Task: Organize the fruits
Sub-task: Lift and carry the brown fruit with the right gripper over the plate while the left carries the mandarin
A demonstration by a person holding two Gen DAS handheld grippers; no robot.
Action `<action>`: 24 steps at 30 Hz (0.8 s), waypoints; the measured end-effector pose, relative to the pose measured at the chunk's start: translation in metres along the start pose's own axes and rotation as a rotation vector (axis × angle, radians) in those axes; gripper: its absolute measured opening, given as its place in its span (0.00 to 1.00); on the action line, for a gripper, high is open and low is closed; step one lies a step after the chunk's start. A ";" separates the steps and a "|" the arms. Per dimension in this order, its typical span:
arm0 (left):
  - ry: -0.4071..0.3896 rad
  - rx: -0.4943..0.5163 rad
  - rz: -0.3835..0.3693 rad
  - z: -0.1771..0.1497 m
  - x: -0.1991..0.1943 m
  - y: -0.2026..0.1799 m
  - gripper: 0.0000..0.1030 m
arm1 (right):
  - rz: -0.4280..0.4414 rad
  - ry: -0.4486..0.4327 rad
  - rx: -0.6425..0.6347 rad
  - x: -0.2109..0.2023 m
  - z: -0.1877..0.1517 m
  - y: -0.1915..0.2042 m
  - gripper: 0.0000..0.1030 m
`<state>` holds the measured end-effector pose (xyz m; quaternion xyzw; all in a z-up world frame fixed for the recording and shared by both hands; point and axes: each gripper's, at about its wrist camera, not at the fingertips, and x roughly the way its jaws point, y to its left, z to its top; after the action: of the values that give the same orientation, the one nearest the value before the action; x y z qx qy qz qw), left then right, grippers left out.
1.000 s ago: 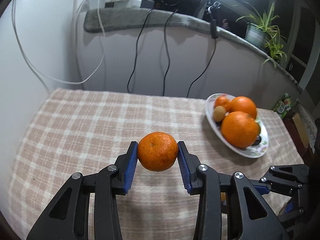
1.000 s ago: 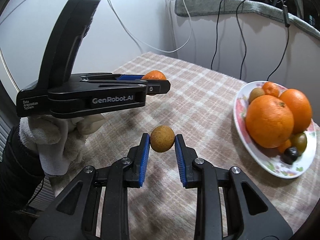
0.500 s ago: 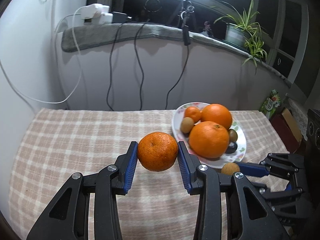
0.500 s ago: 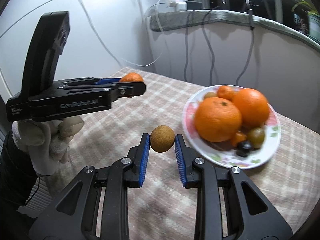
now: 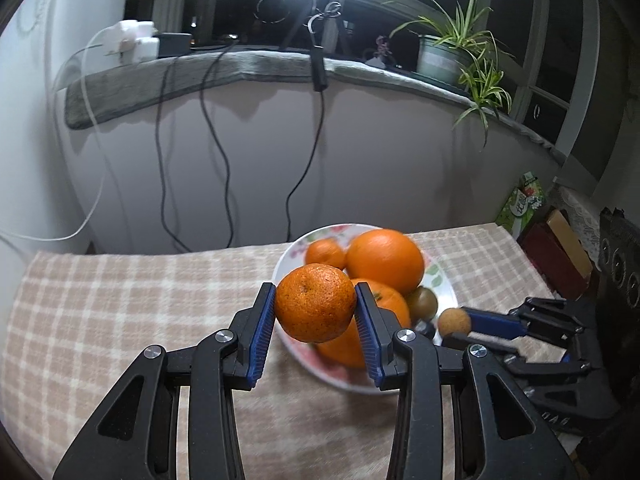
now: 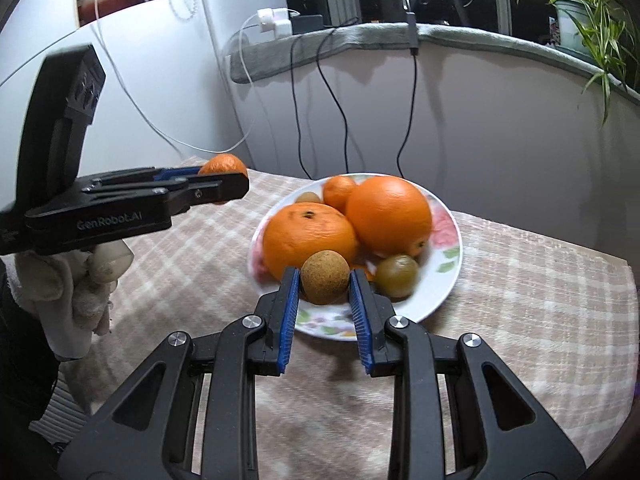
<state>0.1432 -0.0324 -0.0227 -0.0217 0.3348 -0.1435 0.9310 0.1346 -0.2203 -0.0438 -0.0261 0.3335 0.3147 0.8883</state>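
My left gripper [image 5: 315, 305] is shut on a mandarin [image 5: 315, 302] and holds it in the air in front of the flowered plate [image 5: 447, 280]. In the right wrist view the same mandarin [image 6: 222, 165] shows at the left gripper's tip, left of the plate [image 6: 440, 280]. My right gripper [image 6: 325, 280] is shut on a small brown round fruit [image 6: 325, 277] just above the plate's near rim. On the plate lie two big oranges [image 6: 310, 236] [image 6: 388, 214], a small mandarin [image 6: 338, 192] and a greenish fruit [image 6: 397, 275].
A checked cloth [image 6: 520, 288] covers the table. Cables [image 5: 216, 152] hang down the wall behind it from a ledge with a potted plant [image 5: 452, 52]. A gloved hand [image 6: 76, 280] grips the left tool. Boxes [image 5: 552, 248] stand past the table's right edge.
Both grippers have swung toward the plate with their fruits still gripped. The plate now lies straight ahead of each, and the brown fruit has reached its near rim.
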 end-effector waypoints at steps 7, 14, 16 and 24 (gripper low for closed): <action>0.020 0.004 -0.012 0.010 0.021 -0.008 0.37 | -0.007 0.011 0.006 0.012 -0.002 -0.009 0.26; 0.031 -0.004 -0.016 0.016 0.036 -0.009 0.37 | -0.008 0.015 0.009 0.019 -0.001 -0.014 0.26; 0.030 -0.005 -0.018 0.016 0.038 -0.009 0.37 | -0.010 0.017 0.007 0.021 0.000 -0.014 0.26; 0.037 -0.009 -0.027 0.018 0.048 -0.009 0.37 | -0.011 0.015 0.006 0.025 0.000 -0.013 0.26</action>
<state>0.1880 -0.0553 -0.0372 -0.0277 0.3524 -0.1547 0.9226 0.1561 -0.2175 -0.0614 -0.0275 0.3407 0.3085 0.8877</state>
